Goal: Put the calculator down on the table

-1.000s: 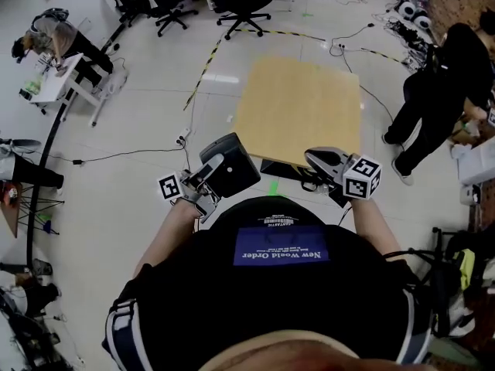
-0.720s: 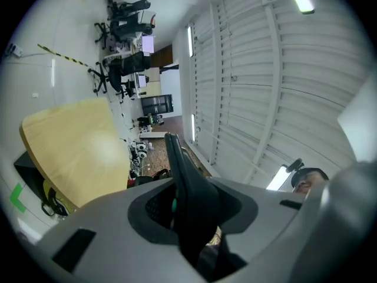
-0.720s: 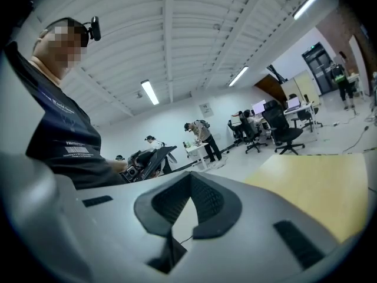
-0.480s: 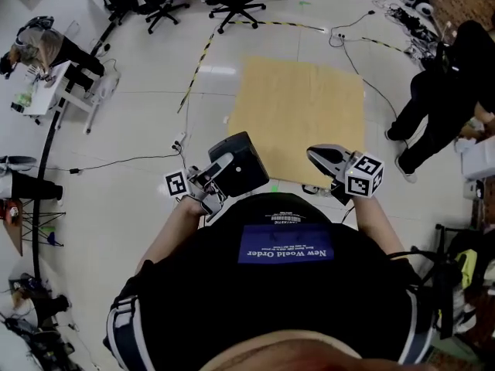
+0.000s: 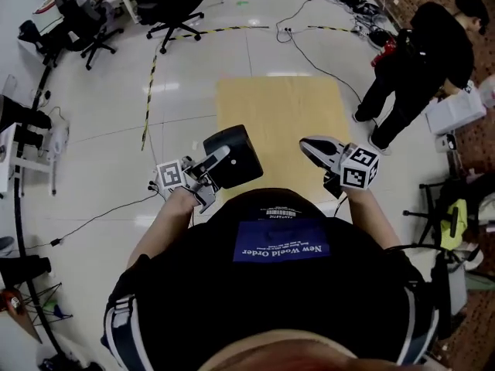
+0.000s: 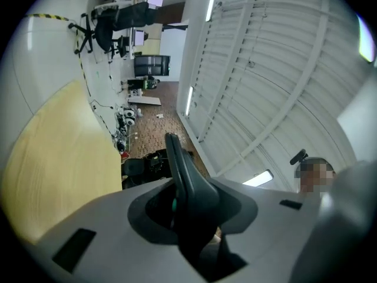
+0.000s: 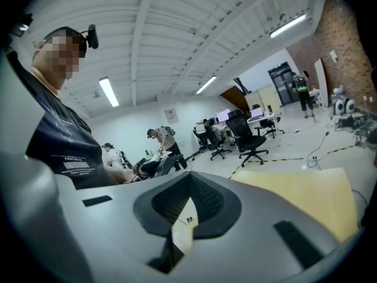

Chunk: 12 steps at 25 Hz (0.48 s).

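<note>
Left gripper (image 5: 210, 165) was clamped on the black calculator (image 5: 234, 156), holding it up in the air by the near edge of the tan table (image 5: 282, 110), and the right gripper (image 5: 311, 147) was pinched shut on nothing, close by.

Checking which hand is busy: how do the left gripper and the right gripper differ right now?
The left gripper is shut on the dark calculator; the right gripper holds nothing, fingers together. The left gripper is rolled sideways, with the table at its view's left; the right gripper is upright. Both carry a marker cube.
</note>
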Tool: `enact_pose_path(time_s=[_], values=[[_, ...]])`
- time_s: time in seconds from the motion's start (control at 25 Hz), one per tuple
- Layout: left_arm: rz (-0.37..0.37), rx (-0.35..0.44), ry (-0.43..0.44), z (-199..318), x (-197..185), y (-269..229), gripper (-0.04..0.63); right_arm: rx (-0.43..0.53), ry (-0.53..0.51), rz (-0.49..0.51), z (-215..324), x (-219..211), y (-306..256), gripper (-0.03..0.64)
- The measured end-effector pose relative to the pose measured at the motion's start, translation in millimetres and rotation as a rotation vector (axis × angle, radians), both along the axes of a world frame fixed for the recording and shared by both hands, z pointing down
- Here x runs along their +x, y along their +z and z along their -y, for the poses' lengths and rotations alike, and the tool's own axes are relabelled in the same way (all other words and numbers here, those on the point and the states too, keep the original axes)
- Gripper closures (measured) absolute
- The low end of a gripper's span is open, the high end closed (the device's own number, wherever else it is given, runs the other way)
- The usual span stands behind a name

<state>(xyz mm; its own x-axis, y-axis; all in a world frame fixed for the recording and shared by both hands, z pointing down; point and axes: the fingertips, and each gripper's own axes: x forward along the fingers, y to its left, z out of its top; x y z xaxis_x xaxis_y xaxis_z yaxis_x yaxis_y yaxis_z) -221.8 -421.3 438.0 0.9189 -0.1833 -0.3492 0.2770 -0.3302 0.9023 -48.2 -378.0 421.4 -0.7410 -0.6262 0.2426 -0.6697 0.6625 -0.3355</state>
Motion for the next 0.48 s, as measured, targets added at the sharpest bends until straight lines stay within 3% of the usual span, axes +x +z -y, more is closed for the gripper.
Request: enact_pose_path(time_s=[0.32, 0.48], values=[[-0.046, -0.065, 0.075, 52.1, 25.5, 17.7, 0.457, -0.095, 0.065, -0.040, 28.6, 7.7, 17.5, 0.632], [-0.008, -0.085, 0.081, 67.2, 61.0, 29.3, 0.457, -0.107, 0.035, -0.030, 47.7, 27.2, 30.7, 0.634]])
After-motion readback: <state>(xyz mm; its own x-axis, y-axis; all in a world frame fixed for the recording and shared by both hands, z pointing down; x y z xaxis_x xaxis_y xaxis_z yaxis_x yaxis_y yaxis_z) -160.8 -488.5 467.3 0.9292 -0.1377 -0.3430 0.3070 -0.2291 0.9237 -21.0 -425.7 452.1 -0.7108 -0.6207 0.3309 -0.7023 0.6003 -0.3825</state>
